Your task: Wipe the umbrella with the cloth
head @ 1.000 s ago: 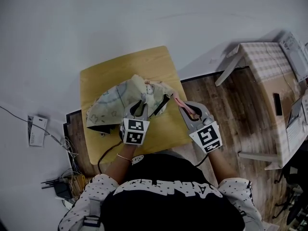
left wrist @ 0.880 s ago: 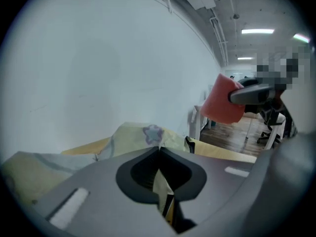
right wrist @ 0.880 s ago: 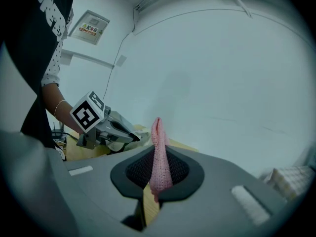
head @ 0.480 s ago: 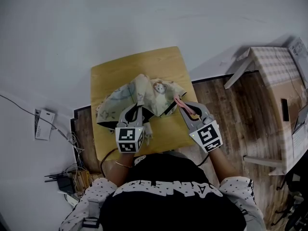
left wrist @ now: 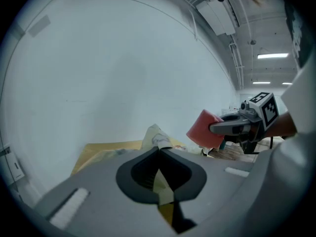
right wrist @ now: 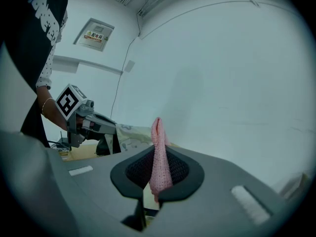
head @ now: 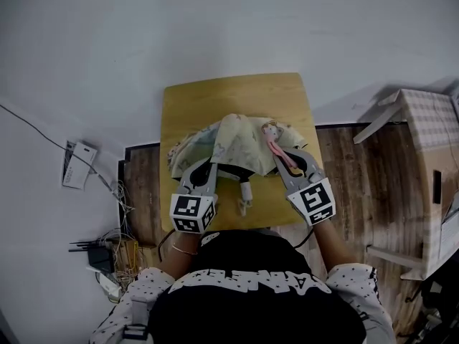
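Note:
A pale patterned umbrella lies collapsed on the small wooden table. Its handle points toward me. My left gripper is shut on the umbrella's near fabric edge. In the left gripper view that gripper pinches a fold of the cream fabric. My right gripper is shut on a pink cloth, held at the umbrella's right side. In the right gripper view the cloth stands upright between the jaws of the right gripper. The left gripper shows beyond it, holding the fabric.
The table stands against a white wall. A box with a checked cover sits on the wooden floor to the right. Cables and a power strip lie at the left, beside a white device.
The left gripper's jaws have closed on the umbrella's fabric edge and drawn it toward me. The right gripper with the pink cloth has moved in against the umbrella's right side.

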A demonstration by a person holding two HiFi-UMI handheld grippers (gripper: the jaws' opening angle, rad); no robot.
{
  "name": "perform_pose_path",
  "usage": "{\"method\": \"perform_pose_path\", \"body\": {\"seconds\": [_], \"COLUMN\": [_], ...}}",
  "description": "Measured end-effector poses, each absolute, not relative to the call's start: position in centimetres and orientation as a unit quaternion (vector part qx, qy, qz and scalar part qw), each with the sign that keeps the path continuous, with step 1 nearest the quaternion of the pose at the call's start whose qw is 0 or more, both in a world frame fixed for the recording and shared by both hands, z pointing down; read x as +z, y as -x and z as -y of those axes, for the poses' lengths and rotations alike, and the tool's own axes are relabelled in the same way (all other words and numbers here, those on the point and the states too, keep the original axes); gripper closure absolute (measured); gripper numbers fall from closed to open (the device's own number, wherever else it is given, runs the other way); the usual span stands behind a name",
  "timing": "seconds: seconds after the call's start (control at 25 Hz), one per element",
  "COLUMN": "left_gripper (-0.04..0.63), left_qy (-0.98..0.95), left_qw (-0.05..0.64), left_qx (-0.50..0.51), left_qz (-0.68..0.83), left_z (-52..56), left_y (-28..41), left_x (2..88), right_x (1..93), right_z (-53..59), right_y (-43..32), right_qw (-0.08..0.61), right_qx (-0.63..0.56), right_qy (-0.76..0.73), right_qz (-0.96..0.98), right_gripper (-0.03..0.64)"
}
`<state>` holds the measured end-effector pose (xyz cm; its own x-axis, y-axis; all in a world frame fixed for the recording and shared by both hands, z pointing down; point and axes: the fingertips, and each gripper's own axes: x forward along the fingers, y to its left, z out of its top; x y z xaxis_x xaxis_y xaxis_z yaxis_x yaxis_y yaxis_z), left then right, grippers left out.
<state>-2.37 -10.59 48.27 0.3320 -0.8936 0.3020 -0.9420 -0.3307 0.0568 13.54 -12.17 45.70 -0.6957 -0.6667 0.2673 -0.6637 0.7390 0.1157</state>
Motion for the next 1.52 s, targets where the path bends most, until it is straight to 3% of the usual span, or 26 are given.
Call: {"method": "perform_pose_path", "body": {"seconds": [0.72, 1.52], "left_gripper": [0.594, 0.594], "left_qy": [-0.804, -0.842], "left_qw": [0.161, 0.155], "left_qx": [0.092, 0.075], "left_qz": [0.565, 0.512], "left_z": [8.5, 8.5], "left_y": [8.5, 8.1], "left_x": [50.5, 50.1], "right_x": [44.6, 48.4], "right_z": [15.4, 16.6], "right_y": [-5.2, 1.5], "right_qw": [0.147, 0.211], "right_qx": [-0.014, -0.037], "right_qy": [-0.332, -0.261], "right_qz": [0.932, 0.941], "right_gripper": [0.581, 0.581]}}
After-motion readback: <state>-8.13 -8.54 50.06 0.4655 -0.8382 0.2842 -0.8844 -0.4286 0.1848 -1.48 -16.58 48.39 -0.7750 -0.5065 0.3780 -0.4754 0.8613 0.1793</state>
